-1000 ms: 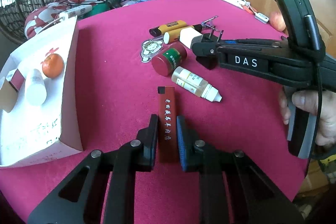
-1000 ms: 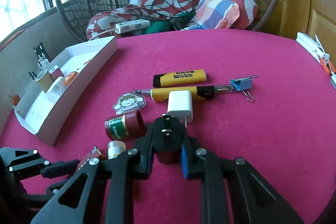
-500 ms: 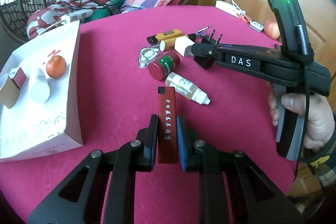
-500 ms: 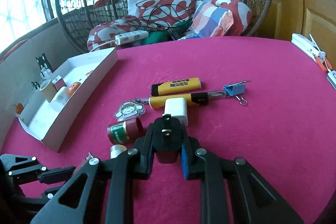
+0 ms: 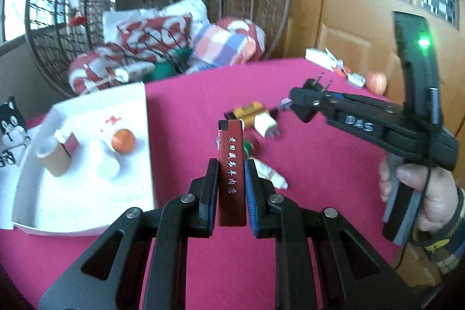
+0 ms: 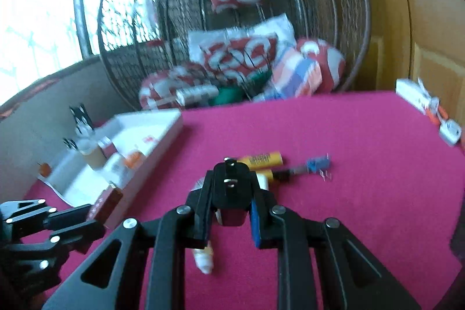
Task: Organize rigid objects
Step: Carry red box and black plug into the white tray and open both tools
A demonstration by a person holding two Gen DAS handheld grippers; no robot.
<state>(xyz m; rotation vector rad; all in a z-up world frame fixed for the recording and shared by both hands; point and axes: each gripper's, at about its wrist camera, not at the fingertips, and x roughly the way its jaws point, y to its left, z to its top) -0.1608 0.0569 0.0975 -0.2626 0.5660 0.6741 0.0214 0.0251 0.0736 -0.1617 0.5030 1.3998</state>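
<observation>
Two loads up: my left tongs point(image 5: 231, 179) clamp the red bar point(image 5: 231, 164) lengthwise, right tongs point(image 6: 229, 201) clamp the blk plug point(image 6: 231, 188); white tray point(image 5: 87, 205) sits approx 10 o'clock, nearer my left.

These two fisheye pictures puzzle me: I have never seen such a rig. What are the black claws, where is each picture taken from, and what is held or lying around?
There is no robot here. A person holds a hand-operated claw in each hand, and a camera on each looks forward along its two fingers.

The left wrist view shows the left claw shut on a dark red lighter. To its right a hand holds the right claw.

The right wrist view shows the right claw shut on a black plug adapter.

Below is a table with a magenta cloth. On it lie yellow markers, a blue binder clip, a white charger and a small dropper bottle. A white tray holds an orange and small containers.
</observation>
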